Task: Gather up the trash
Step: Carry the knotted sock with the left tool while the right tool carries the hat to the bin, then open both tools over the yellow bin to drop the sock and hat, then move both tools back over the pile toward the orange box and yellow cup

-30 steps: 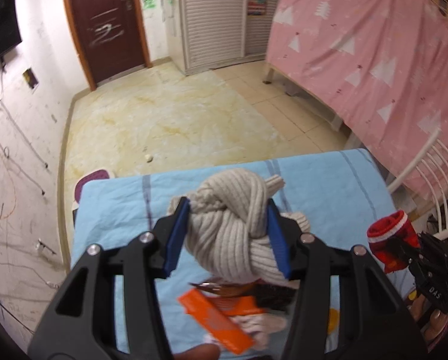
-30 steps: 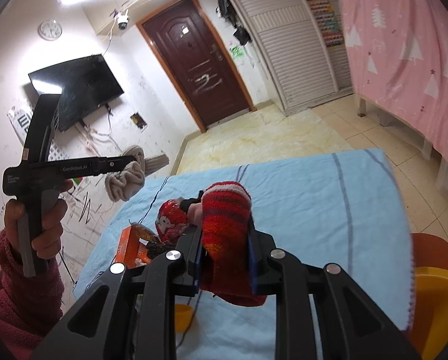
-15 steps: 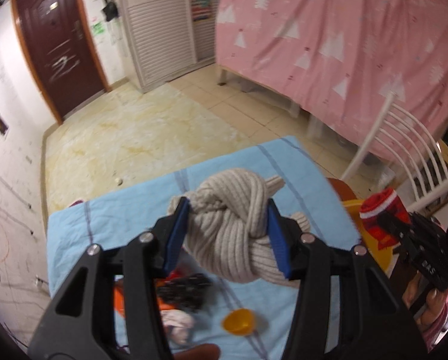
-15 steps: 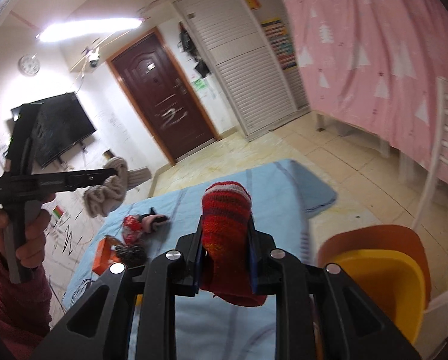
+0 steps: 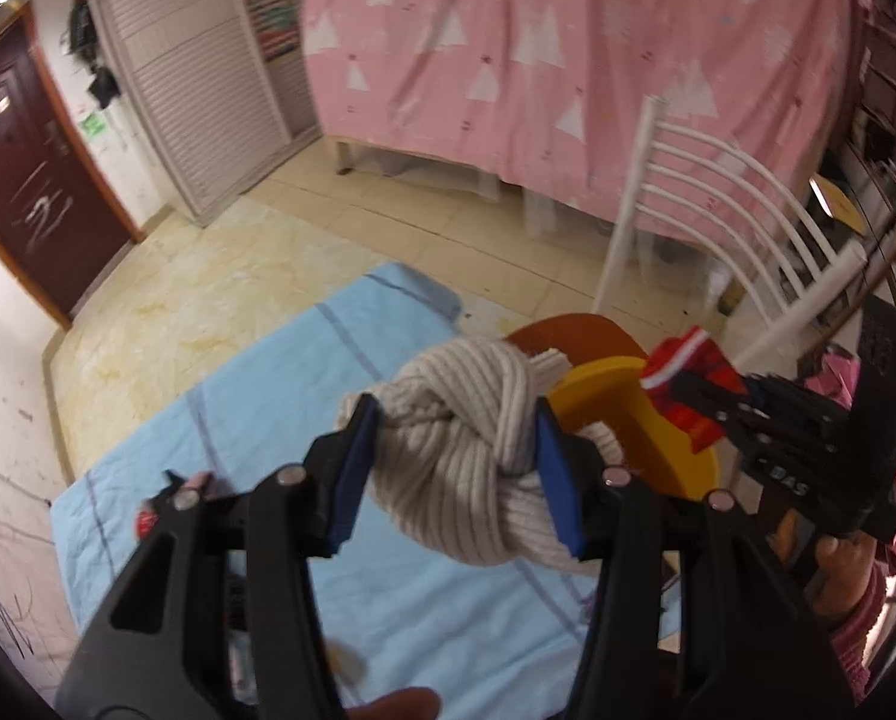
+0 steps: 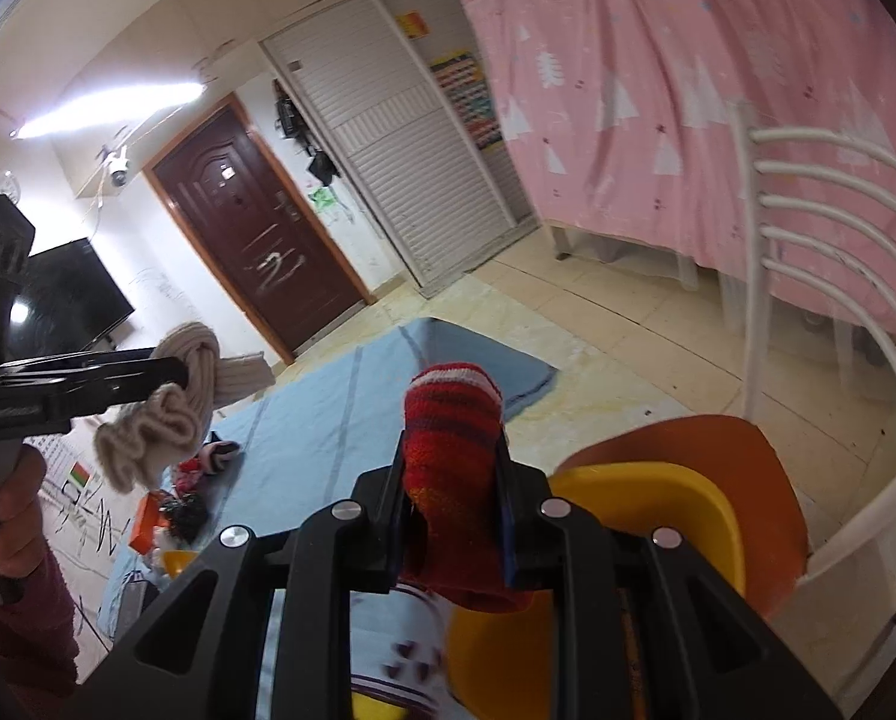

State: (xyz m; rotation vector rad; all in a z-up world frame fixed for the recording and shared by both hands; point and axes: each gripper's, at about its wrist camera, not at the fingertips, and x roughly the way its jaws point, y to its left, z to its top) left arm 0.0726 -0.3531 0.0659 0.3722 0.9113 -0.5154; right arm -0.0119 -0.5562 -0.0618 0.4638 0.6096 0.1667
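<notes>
Above the blue cloth (image 5: 303,396): left gripper (image 5: 454,468) clamped on knotted beige sock (image 5: 466,456); right gripper (image 6: 451,480) clamped on red sock (image 6: 451,450), beside yellow bin (image 6: 676,498).

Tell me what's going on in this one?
A person holds a hand-held gripper in each hand. The left hand-held gripper is clamped on a knotted beige sock; the right hand-held gripper is clamped on a red striped sock. Both hang over the blue cloth's edge, beside a yellow bin. More clutter lies on the cloth.
</notes>
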